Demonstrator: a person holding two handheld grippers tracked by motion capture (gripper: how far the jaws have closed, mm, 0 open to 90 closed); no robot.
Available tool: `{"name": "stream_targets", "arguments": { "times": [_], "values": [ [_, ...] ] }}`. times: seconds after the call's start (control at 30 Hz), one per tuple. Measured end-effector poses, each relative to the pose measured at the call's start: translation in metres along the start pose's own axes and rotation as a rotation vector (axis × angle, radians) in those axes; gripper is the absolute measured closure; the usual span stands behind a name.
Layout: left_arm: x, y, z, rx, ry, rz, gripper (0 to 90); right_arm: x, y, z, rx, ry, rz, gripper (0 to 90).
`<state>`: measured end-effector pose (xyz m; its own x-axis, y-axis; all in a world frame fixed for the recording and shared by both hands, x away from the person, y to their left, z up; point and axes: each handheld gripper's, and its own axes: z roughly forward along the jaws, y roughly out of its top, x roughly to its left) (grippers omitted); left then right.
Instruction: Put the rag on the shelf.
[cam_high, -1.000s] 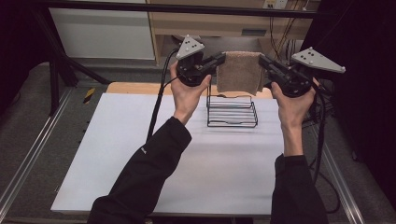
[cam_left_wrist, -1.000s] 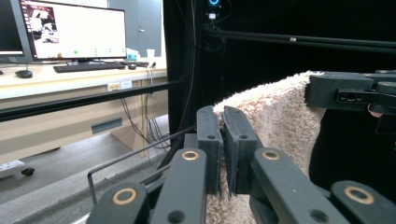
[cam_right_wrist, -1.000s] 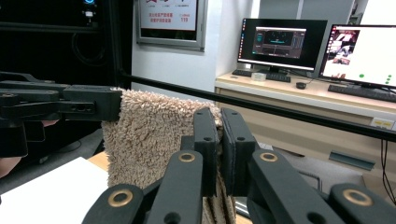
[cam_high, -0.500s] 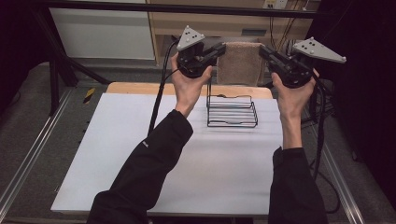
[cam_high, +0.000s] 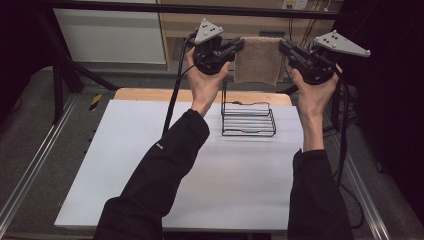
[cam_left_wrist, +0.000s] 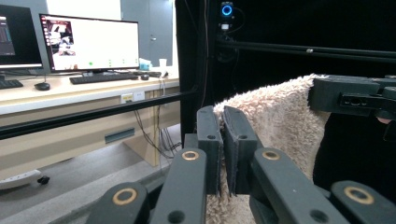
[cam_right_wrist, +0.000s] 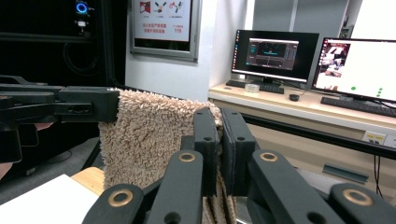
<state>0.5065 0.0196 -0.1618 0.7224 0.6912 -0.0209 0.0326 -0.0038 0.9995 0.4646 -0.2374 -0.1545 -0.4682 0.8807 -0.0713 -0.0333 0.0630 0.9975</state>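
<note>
A beige fluffy towel (cam_high: 259, 59) hangs stretched between my two grippers, high above the far end of the table. My left gripper (cam_high: 239, 46) is shut on its left top corner, my right gripper (cam_high: 283, 47) on its right top corner. In the left gripper view the jaws pinch the towel (cam_left_wrist: 280, 121) edge, and the right gripper's jaws (cam_left_wrist: 355, 95) hold the far corner. In the right gripper view the towel (cam_right_wrist: 149, 135) runs from my closed jaws across to the left gripper (cam_right_wrist: 88, 106). A black wire rack (cam_high: 248, 119) stands on the white table (cam_high: 150, 165) below the towel.
The wooden table edge (cam_high: 150, 94) lies beyond the white sheet. A black frame bar (cam_high: 200, 8) crosses above the far side. Metal rails (cam_high: 30, 170) run along the table's left. Desks with monitors (cam_right_wrist: 359, 60) stand farther off in the room.
Both hands have lifted the towel higher and farther away from the wire rack, keeping it spread between them. The grips have not changed.
</note>
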Motion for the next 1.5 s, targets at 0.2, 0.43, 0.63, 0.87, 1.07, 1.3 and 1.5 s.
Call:
{"name": "stream_targets", "arguments": {
  "times": [0.2,0.43,0.63,0.87,1.07,1.3,1.5],
  "values": [
    [0.004,0.000,0.008,0.008,0.010,0.016,85.5,-0.007,-0.003,0.009,0.004,-0.009,0.014,86.1],
    [0.011,-0.003,0.016,0.003,0.022,0.011,85.5,-0.012,-0.007,0.018,0.004,-0.011,0.014,86.1],
    [0.015,-0.005,0.025,0.020,0.033,0.014,85.5,-0.018,-0.011,0.027,0.020,-0.017,0.020,86.1],
    [0.021,-0.010,0.034,0.043,0.044,-0.002,85.5,-0.022,-0.016,0.036,0.044,-0.021,0.021,86.1],
    [0.024,-0.016,0.038,0.062,0.051,0.006,85.5,-0.026,-0.023,0.043,0.067,-0.023,0.024,86.1],
    [0.024,-0.026,0.037,0.080,0.035,0.021,85.5,-0.027,-0.032,0.043,0.087,-0.017,0.020,86.0],
    [0.017,-0.037,0.032,0.101,0.018,0.050,85.4,-0.027,-0.041,0.038,0.109,-0.006,0.024,86.0]
  ]
}}
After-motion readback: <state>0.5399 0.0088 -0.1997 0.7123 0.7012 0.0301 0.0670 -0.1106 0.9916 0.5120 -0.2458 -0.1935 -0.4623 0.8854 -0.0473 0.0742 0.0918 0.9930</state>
